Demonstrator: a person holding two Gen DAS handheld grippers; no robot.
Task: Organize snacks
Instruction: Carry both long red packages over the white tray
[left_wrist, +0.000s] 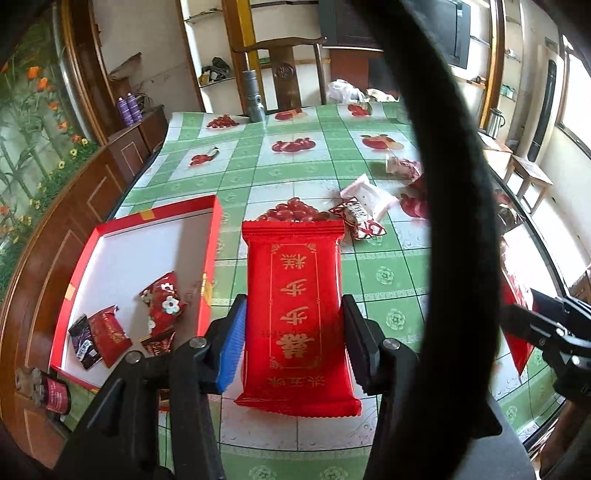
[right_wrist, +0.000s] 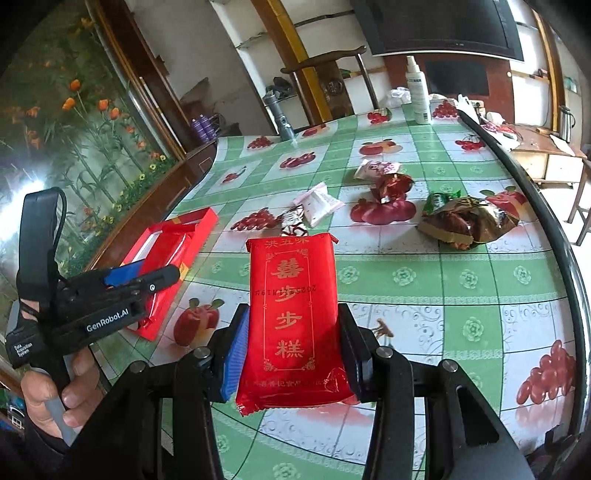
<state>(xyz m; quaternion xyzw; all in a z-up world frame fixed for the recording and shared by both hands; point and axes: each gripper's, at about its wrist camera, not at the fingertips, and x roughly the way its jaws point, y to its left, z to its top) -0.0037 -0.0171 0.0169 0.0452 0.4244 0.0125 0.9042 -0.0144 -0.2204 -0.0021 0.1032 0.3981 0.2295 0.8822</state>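
Observation:
My left gripper (left_wrist: 293, 332) is shut on a red cake packet (left_wrist: 299, 314) with gold characters, held above the table just right of the red box (left_wrist: 212, 236). The box holds a few small red and dark snack packets (left_wrist: 162, 306). My right gripper (right_wrist: 291, 347) is shut on a second red cake packet (right_wrist: 293, 317) over the table's middle. In the right wrist view the left gripper (right_wrist: 140, 280) shows at the left, its packet (right_wrist: 162, 291) beside the red box (right_wrist: 199, 225). Loose snacks (right_wrist: 458, 221) lie on the table beyond.
The table has a green checked fruit cloth (right_wrist: 424, 280). On it stand a white spray bottle (right_wrist: 417, 92) and a grey torch (right_wrist: 282, 118) at the far edge. A wooden chair (left_wrist: 284, 70) stands behind. A black strap (left_wrist: 458, 184) crosses the left wrist view.

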